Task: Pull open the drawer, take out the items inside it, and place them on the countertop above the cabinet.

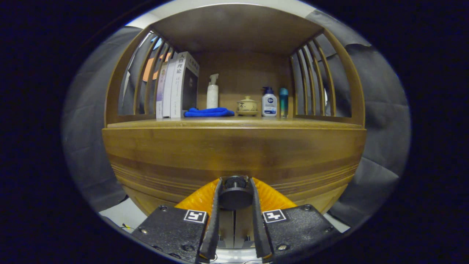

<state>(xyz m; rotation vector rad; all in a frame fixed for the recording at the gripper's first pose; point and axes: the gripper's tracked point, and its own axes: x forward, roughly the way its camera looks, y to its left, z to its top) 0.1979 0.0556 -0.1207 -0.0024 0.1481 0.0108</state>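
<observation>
Gripping round dark drawer knob (235, 194); gripper (236, 189) clenched on it | wooden drawer front (234, 154) rigid, probably heavy; pull straight

- Your gripper (235, 183) has its fingers closed around the dark round knob (235, 196); the wooden drawer front (234, 154) stands directly ahead, blocking forward travel.
- Above and beyond your fingers, the front strip of the countertop (293, 123) lies bare.
- Farther back, books (177, 86), a blue cloth (209, 112), a spray bottle (212, 91), a lidded cup (247, 105) and two bottles (274, 102) crowd the rear.
- Slatted side rails (315, 84) close both flanks.
</observation>
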